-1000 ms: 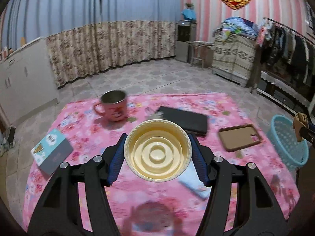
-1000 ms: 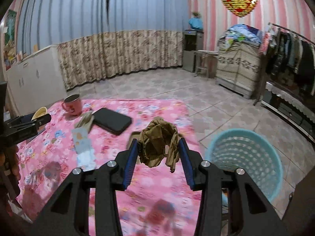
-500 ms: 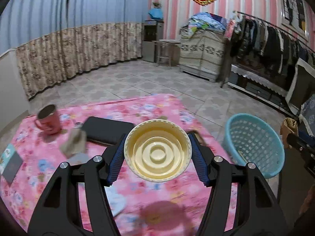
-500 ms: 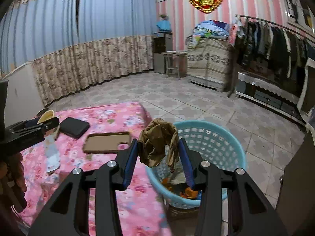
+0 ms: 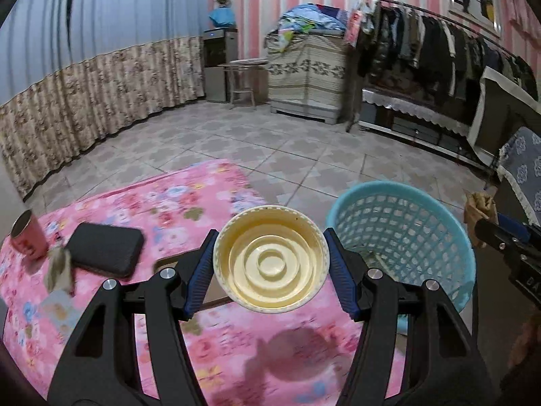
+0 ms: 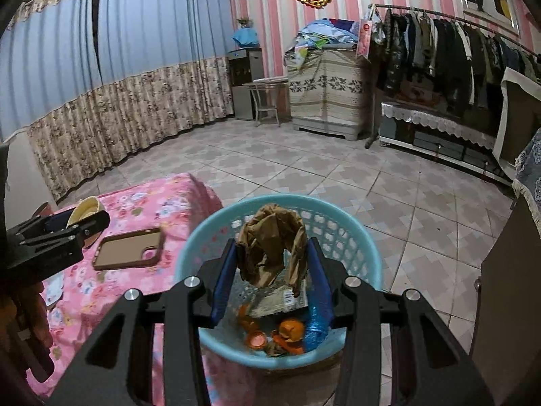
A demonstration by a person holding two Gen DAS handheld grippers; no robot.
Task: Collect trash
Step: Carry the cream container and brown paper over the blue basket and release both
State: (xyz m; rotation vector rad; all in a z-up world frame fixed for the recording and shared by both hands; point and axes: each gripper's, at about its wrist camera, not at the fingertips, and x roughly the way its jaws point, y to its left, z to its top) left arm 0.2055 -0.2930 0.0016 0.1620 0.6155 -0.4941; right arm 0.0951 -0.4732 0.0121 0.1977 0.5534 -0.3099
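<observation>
My left gripper is shut on a cream plastic cup, its open mouth facing the camera, held above the right end of the pink table. My right gripper is shut on a crumpled brown paper and holds it over the light-blue mesh trash basket. The basket holds orange peels, a blue wrapper and paper scraps. In the left wrist view the basket stands on the floor right of the table, with the right gripper and paper beyond it.
On the pink floral tablecloth lie a black case, a brown phone case, a pink mug and a paper scrap. Tiled floor, curtains, a clothes rack and cabinets surround the table.
Both grippers have swung right toward the basket. The right gripper now holds the brown paper directly over the basket. The left gripper with the cup has come nearer the table's right end.
</observation>
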